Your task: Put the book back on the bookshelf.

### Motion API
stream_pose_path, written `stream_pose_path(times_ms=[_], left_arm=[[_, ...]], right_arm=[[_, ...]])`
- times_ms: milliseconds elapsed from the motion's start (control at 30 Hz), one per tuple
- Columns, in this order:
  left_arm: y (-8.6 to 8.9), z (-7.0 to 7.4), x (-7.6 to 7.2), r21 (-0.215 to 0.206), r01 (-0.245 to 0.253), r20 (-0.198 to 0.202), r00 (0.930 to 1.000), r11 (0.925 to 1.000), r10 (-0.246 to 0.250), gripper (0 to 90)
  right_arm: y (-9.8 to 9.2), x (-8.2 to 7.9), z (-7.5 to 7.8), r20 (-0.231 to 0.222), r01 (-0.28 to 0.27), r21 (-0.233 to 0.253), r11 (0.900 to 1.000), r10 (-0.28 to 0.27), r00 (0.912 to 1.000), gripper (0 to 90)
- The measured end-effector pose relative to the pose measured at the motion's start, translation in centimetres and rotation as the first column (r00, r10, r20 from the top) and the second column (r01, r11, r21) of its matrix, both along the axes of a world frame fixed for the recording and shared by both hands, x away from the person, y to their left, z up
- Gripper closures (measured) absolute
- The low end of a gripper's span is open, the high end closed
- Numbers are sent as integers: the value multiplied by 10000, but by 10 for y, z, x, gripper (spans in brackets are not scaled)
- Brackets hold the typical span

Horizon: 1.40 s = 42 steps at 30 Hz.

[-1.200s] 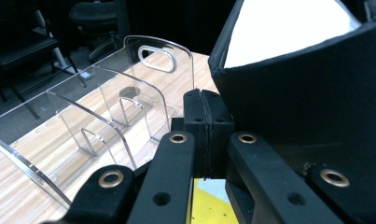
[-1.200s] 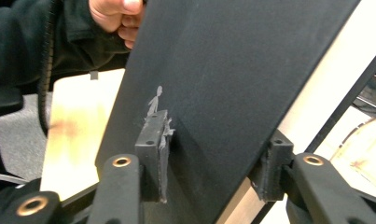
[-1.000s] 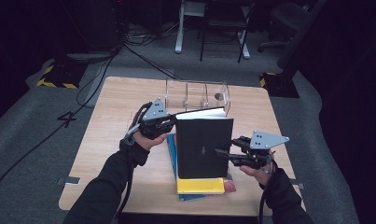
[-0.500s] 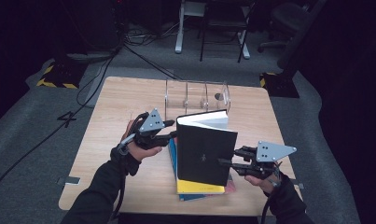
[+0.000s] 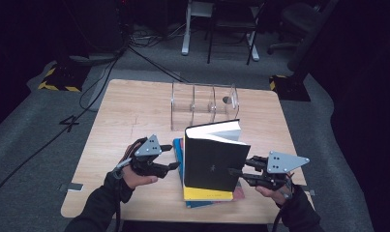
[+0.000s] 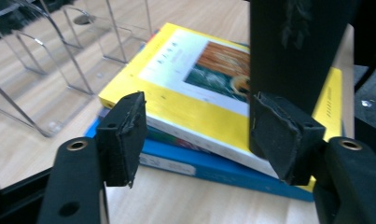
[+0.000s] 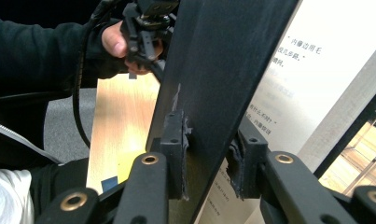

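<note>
1. High view: the black book (image 5: 213, 162) stands upright on the book stack (image 5: 207, 195); the right gripper (image 5: 237, 173) pinches its right edge, the left gripper (image 5: 174, 155) sits just left.
2. Left gripper view: jaws spread, black book beside the right pad (image 6: 281, 133).
3. Right gripper view: jaws clamped on the book's cover (image 7: 209, 93).

The right gripper (image 5: 233, 172) holds a black book (image 5: 214, 157) upright by its right edge, jaws clamped on the cover. The book stands on a yellow book (image 5: 207, 194) that tops a flat stack beneath and just left of that gripper. The left gripper (image 5: 173, 156) sits beside the stack's left edge, jaws apart and pointing at the black book without touching it. Beyond both grippers, a clear rack (image 5: 202, 106) stands on the table (image 5: 129, 111), just behind the black book.
</note>
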<state>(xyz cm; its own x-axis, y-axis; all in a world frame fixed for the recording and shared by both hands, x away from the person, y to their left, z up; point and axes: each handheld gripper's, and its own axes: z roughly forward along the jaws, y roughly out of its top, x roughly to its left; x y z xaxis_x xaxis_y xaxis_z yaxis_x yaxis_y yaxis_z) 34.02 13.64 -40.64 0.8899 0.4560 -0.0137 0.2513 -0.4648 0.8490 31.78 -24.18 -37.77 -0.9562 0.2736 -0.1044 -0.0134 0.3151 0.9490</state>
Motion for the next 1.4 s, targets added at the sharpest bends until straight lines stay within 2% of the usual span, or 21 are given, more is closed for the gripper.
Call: stream_pose_path(times_ms=[67,333,400,433,467,533,567,700,867,1100,1200,1333,1400], left_arm=[[-1,-5,-6,-161,100,-90,9999,9998,-102,320],[-16,-16,-17,-166,575,-79,9983,9982,-576,284],[-15,-20,-15,-480,773,-342,9963,9958,-790,289],[-15,-20,-15,-480,773,-342,9963,9958,-790,298],[-15,-22,-16,-712,834,-430,9953,9940,-866,309],[-15,-22,-16,-733,936,-389,9946,9929,-966,325],[-17,-21,-18,-852,1117,-348,9928,9901,-1150,325],[-28,-17,-25,-709,1292,-38,9915,9891,-1298,328],[-40,-19,-23,-816,1303,-28,9914,9881,-1309,344],[-51,-15,-20,-1133,1510,177,9885,9820,-1500,375],[-54,-14,-19,-1177,1499,241,9887,9817,-1480,395],[-55,-10,-17,-1402,1654,263,9862,9762,-1633,397],[-57,-9,-17,-1468,1615,210,9869,9759,-1602,396]], right_arm=[[0,-1,0,10,51,-25,10000,-51,10000,705],[-2,-6,-2,150,198,-183,9996,-195,9997,703],[-5,-7,-4,151,226,-207,9995,-223,9996,705],[-6,-8,-5,196,214,-207,9996,-210,9996,705],[-6,-9,-4,204,222,-221,9995,-217,9996,704],[-5,-10,-4,251,245,-259,9994,-239,9994,704],[-5,-10,-4,288,261,-284,9993,-253,9993,704],[-5,-11,-4,295,300,-238,9993,-293,9991,704],[-5,-13,-5,332,347,-219,9992,-340,9989,705],[-7,-15,-6,339,385,-185,9991,-379,9987,708],[-7,-15,-7,335,405,-195,9990,-399,9986,708],[-7,-16,-6,371,452,-228,9987,-444,9983,706],[-7,-16,-6,374,468,-232,9986,-459,9982,706]])
